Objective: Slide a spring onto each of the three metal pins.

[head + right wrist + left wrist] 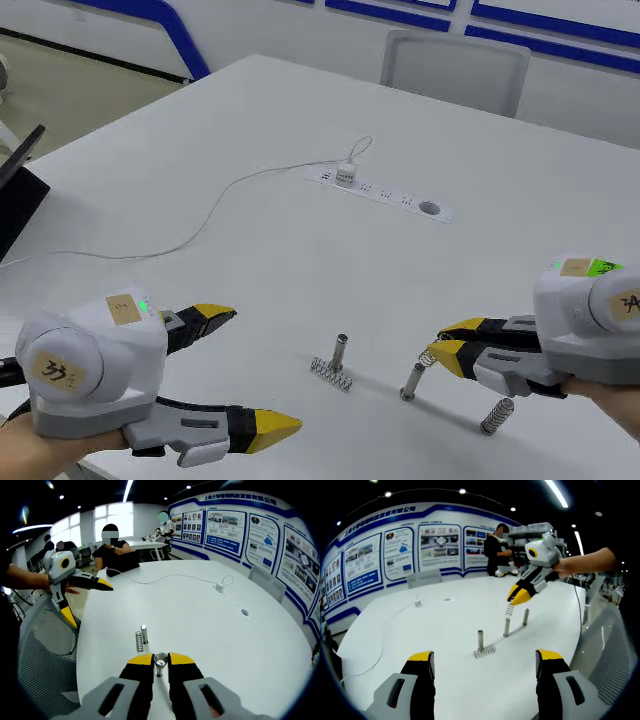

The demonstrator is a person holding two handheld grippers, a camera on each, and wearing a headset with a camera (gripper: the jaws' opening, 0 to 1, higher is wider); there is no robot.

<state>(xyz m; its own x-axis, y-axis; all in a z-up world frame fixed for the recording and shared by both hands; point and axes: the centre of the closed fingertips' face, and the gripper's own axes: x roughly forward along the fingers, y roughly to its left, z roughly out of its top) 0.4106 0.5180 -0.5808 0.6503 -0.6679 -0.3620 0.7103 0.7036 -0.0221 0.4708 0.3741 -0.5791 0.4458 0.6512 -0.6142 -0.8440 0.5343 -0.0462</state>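
My right gripper is shut on a small spring, which hangs at a slant over the top of an upright metal pin. In the right gripper view the spring sits end-on between the yellow tips. A second pin stands bare, and a loose spring lies on the table at its foot. Nearer me on the right, a third pin carries a spring around it. My left gripper hovers open at the lower left, holding nothing, well short of the pins.
A white power strip with a plug and a long thin cable lies mid-table. A grey chair stands at the far edge. A dark mesh chair is beside the table, and people stand in the background.
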